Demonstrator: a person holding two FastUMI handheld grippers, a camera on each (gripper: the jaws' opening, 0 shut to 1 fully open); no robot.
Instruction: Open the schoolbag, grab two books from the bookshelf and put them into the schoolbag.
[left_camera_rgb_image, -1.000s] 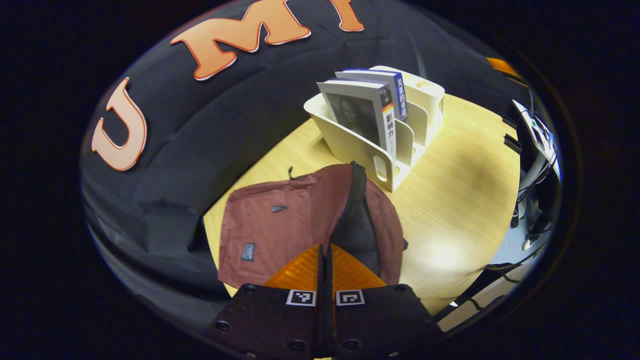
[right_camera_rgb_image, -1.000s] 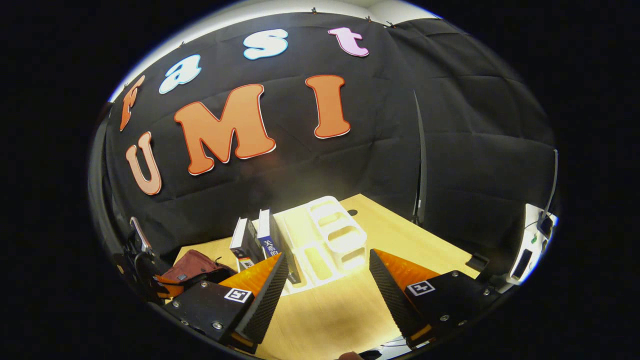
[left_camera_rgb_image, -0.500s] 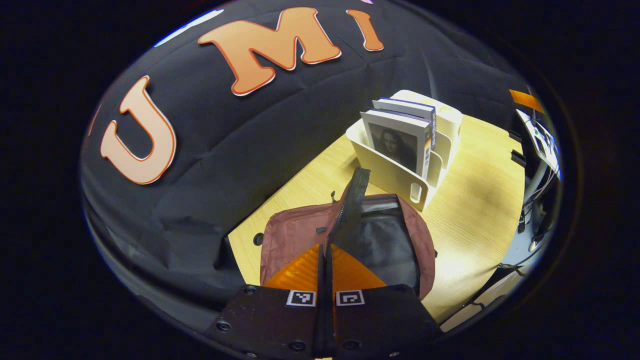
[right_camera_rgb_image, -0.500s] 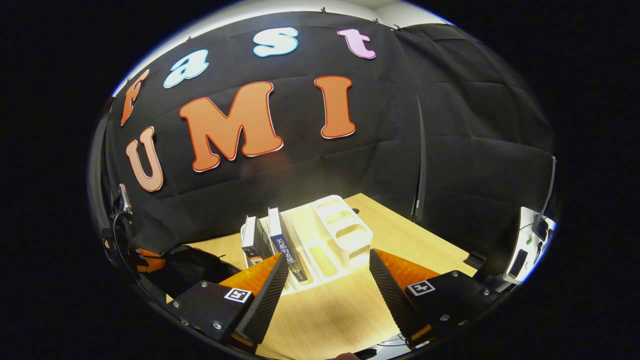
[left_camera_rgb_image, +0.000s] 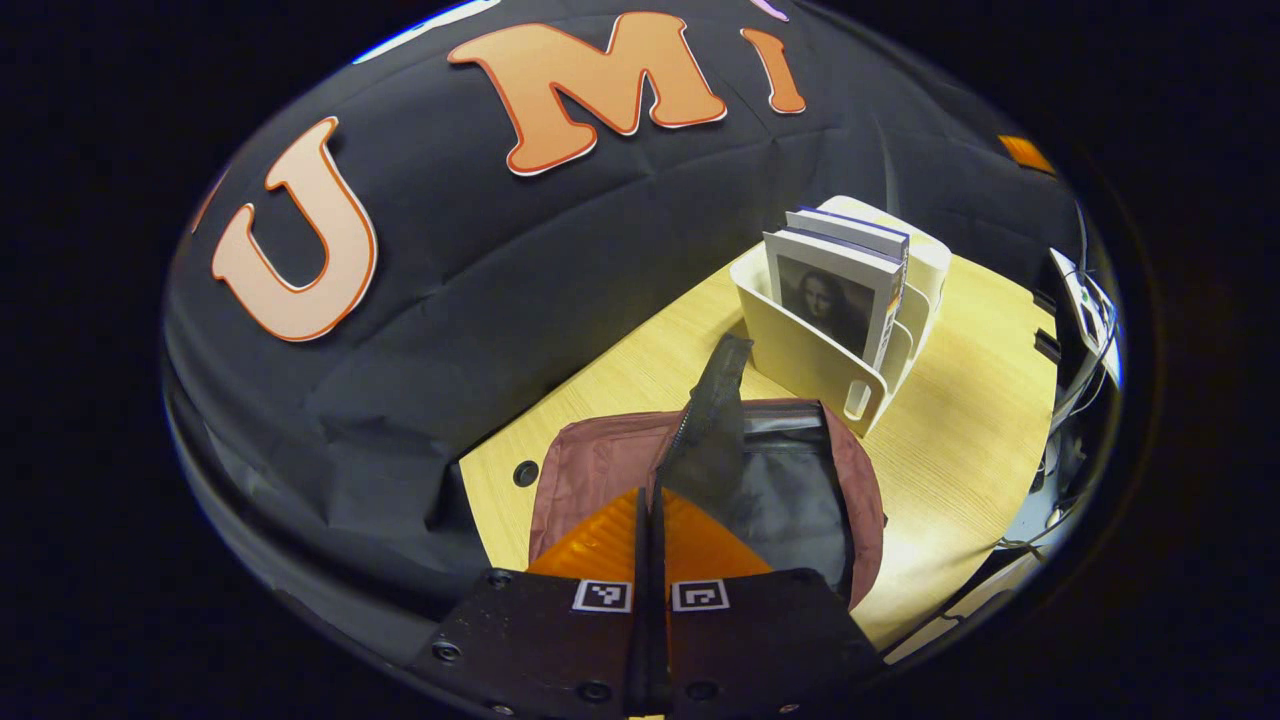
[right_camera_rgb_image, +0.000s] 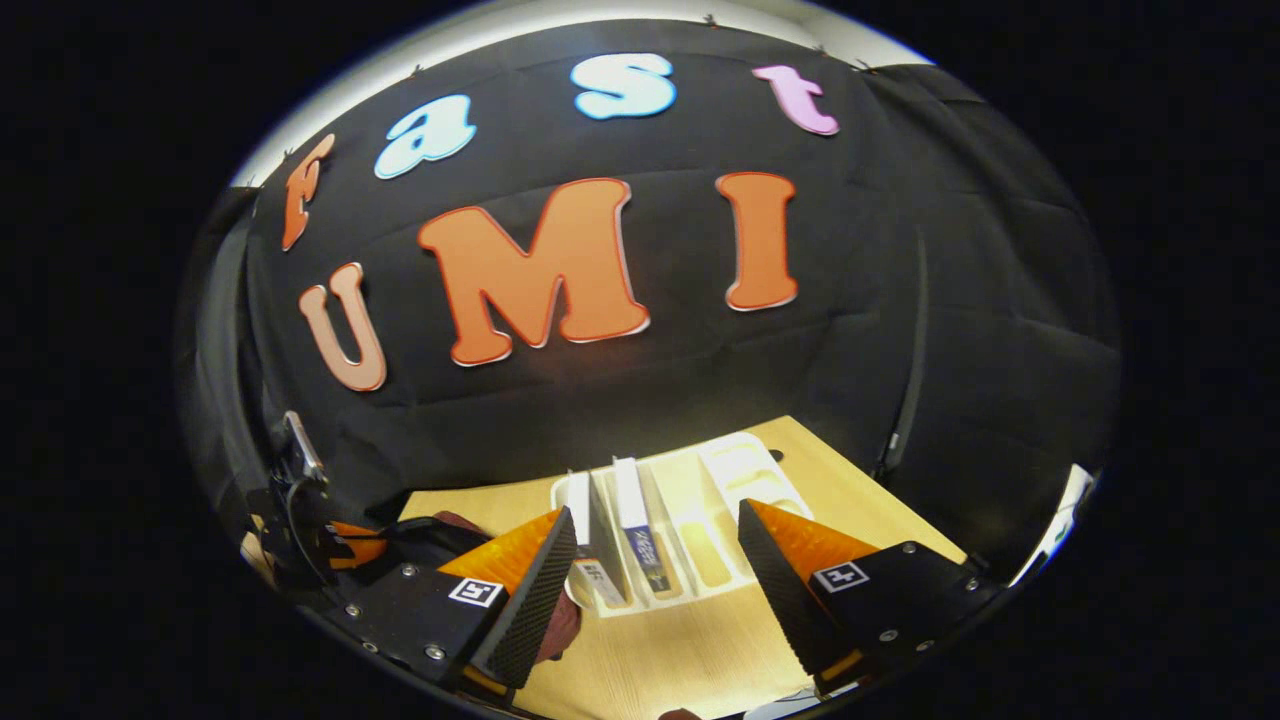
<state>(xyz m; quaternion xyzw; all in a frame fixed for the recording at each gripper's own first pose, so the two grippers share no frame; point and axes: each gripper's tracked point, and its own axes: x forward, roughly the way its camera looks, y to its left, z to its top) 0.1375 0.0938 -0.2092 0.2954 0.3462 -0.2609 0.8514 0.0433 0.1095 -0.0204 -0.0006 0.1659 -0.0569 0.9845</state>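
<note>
The maroon schoolbag (left_camera_rgb_image: 596, 468) lies on the table. My left gripper (left_camera_rgb_image: 648, 497) is shut on its black zipper-edged flap (left_camera_rgb_image: 712, 410) and holds it up, so the grey lining (left_camera_rgb_image: 790, 490) shows. Behind the bag stands the cream bookshelf (left_camera_rgb_image: 812, 358) with two upright books, a portrait-cover book (left_camera_rgb_image: 830, 300) in front and a blue-edged book (left_camera_rgb_image: 862, 226) behind. In the right gripper view my right gripper (right_camera_rgb_image: 655, 515) is open above the table, facing the bookshelf (right_camera_rgb_image: 722, 482). The two books (right_camera_rgb_image: 634, 515) show between its fingers. The left gripper (right_camera_rgb_image: 335, 535) and the schoolbag (right_camera_rgb_image: 440, 528) sit at lower left.
The wooden table (left_camera_rgb_image: 960, 400) runs to the right of the bookshelf, and equipment with cables (left_camera_rgb_image: 1085, 300) stands past its right edge. A round hole (left_camera_rgb_image: 526, 473) is in the tabletop left of the bag. Black cloth walls close the back and left.
My left gripper has pulled the flap up and back, and the bag has gone from flat to open with its lining showing. The right gripper has swung left, bringing the books between its fingers.
</note>
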